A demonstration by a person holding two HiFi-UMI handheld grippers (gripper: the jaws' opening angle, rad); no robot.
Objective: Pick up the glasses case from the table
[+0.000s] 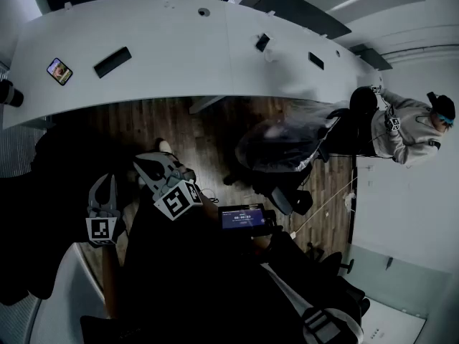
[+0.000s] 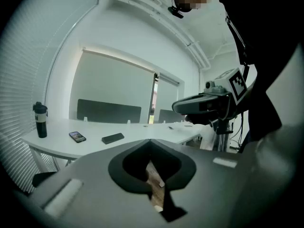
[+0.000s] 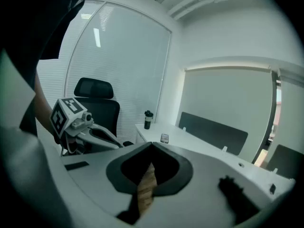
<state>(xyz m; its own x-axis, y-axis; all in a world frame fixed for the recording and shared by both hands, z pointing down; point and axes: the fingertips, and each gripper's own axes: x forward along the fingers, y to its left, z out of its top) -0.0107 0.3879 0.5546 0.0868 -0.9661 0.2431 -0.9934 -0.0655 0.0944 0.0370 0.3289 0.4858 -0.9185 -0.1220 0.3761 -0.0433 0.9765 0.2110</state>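
On the far side of a curved white table (image 1: 179, 56), the glasses case (image 1: 112, 61) lies flat, a dark oblong just beside a phone (image 1: 59, 71) and well apart from a bottle (image 1: 7, 92) at the table's left end. The person holds both tools back over the wooden floor (image 1: 215, 127), short of the table's near edge and touching nothing.

The left gripper (image 1: 105, 180) has its jaws pressed together with nothing between them; its own view shows the tips meeting in a point. The right gripper (image 1: 141, 162) looks the same, its jaws meeting at the tip around empty air. Both would have to spread before either could take the case.

Seen from the head, the case sits almost straight ahead of the left gripper, while the right gripper stands a little nearer the table but off to the side, its nose angled left. The left gripper view bears this out: the glasses case (image 2: 112, 138) appears ahead and slightly left of the jaw line, past the table edge, with the phone (image 2: 77, 137) beyond it to the left. The right gripper view shows the phone (image 3: 164, 138) and bottle (image 3: 148, 119), but the case cannot be made out there.

The case's long axis runs on a diagonal, largely crosswise to the reach, so jaws coming straight in would likely span its narrow width. The left looks the better placed. A seated person (image 1: 409, 127) works at the table's far right, clear of the reach.
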